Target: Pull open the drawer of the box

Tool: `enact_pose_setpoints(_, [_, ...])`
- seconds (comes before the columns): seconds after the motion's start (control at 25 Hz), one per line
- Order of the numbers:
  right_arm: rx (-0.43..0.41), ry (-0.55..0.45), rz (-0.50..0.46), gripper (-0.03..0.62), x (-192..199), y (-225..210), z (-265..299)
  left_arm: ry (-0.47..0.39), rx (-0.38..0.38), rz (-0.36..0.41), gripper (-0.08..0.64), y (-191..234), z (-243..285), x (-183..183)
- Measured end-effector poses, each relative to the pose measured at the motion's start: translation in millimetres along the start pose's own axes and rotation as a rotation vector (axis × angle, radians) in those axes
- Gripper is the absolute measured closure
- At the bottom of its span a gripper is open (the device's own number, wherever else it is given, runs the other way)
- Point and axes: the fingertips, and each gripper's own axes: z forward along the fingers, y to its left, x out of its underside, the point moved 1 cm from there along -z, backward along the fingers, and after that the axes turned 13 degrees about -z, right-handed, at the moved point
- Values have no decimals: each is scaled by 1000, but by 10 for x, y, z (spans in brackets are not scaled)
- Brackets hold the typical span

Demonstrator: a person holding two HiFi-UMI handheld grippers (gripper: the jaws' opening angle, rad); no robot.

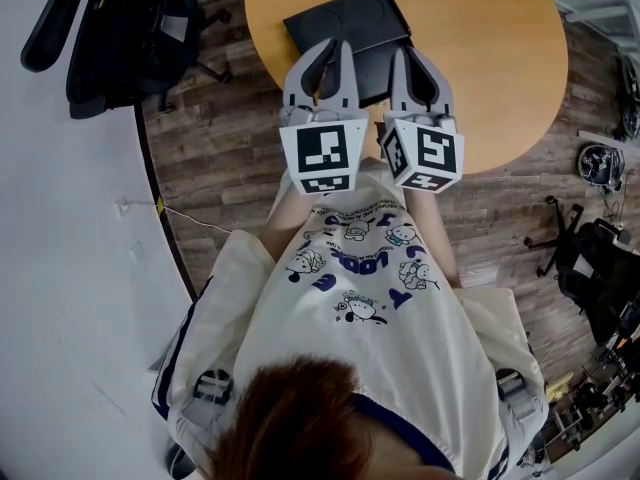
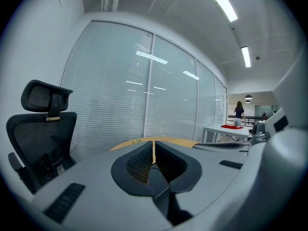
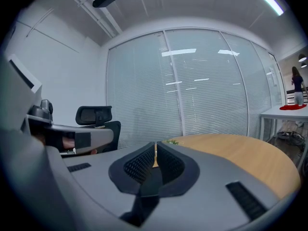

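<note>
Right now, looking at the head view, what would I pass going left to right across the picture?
Black office chair → left gripper → right gripper → second black chair at the right edge. The black box is left out, since it overlaps both grippers.

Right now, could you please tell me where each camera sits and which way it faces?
Head view: on the person's head, looking steeply down at the round table, black box, left tongs and right tongs; hair and printed shirt show.
Left gripper view: on the left tongs, looking past their shut jaws across the table at window blinds.
Right gripper view: on the right tongs, facing the blinds past shut jaws.
Shared: both gripper views show the office chair.
</note>
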Motion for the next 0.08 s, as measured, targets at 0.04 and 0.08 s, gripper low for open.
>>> enact_pose_setpoints(0.04, [1, 0, -1, 555, -1, -2, -3, 0, 1, 1, 534, -5, -2, -1])
enact_pose_setpoints(0.08, [1, 0, -2, 555, -3, -4, -6, -1, 1, 2, 534, -9, -4, -3])
